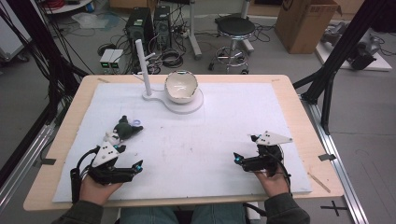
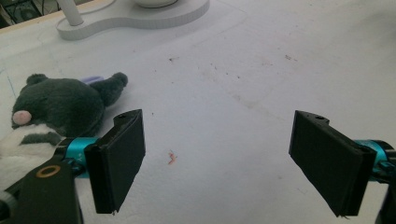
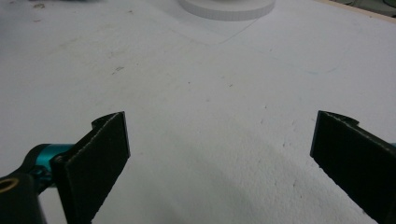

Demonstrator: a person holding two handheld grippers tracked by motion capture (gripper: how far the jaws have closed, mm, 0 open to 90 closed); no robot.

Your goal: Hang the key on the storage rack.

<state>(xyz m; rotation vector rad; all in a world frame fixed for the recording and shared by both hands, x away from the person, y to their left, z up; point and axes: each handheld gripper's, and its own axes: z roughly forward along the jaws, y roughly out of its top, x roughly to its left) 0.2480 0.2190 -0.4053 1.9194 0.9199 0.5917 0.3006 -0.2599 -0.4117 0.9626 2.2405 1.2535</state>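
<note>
Grey plush toy (image 1: pixel 124 129) lies untouched on the white mat (image 1: pixel 196 140), just ahead of the left gripper (image 1: pixel 135 166). Left gripper and right gripper (image 1: pixel 239 158) both gape empty; pickup not started, bowl (image 1: pixel 181 87) stands empty.

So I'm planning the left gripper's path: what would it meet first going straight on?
Probably bare white mat; the plush toy lies left of the left gripper, whose jaws stand open.
</note>
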